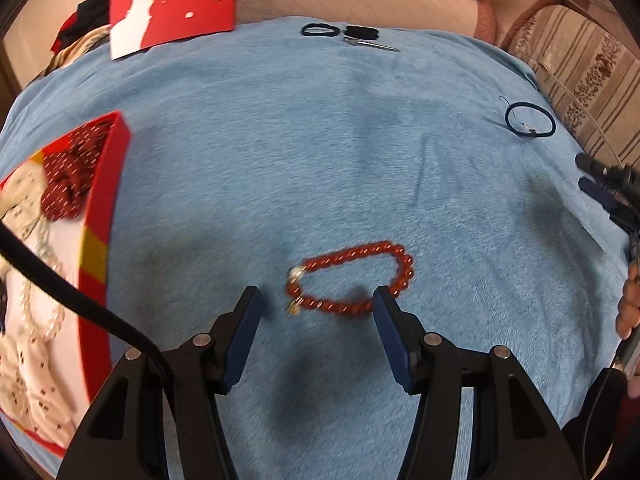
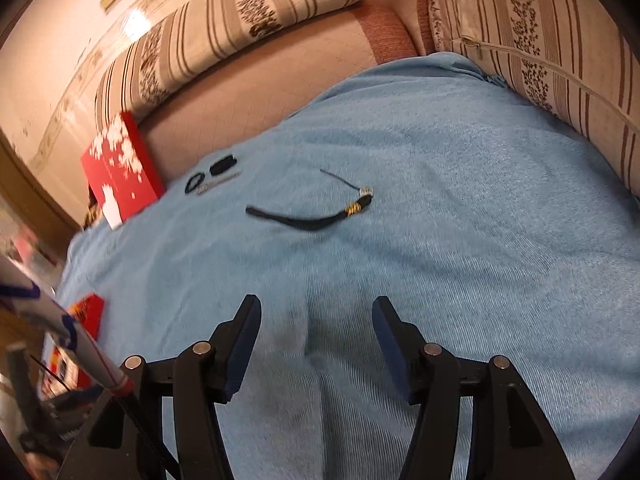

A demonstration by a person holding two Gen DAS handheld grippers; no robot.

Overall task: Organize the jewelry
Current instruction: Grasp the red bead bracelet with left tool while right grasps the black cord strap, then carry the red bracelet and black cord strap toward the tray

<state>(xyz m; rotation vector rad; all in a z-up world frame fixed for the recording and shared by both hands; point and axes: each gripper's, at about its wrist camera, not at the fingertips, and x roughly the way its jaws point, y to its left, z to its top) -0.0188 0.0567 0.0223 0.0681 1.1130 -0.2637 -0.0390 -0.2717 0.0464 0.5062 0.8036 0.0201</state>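
Left gripper (image 1: pixel 318 300): jaws spread wide, nothing held, low over the pale blue fleece blanket (image 1: pixel 320 140). The red beaded bracelet with a pale charm (image 1: pixel 352 278) lies flat on the blanket just ahead of the fingertips; its near-right arc runs close to the right finger's tip (contact cannot be judged, frame is motion-blurred). To the left of the gripper, the open red cardboard gift box (image 1: pixel 100 216) holds a dark red dotted fabric piece (image 1: pixel 66 184) and a clear bead strand (image 1: pixel 40 280) on pale patterned lining. Farther ahead and right, a dark blue elastic hair tie (image 1: pixel 530 119). Farthest ahead, at the blanket's edge, a small black hair loop (image 1: pixel 320 31), a black clip (image 1: pixel 362 33) and a slim metal pin (image 1: pixel 372 45); the red lid with white blossoms (image 1: pixel 172 0) sits left of these.

Right gripper (image 2: pixel 316 312): jaws likewise spread, empty, over bare blanket. Ahead of it lies the same hair tie (seen edge-on), with a gold-wrapped joint. Beyond, striped floral cushions (image 2: pixel 240 24).
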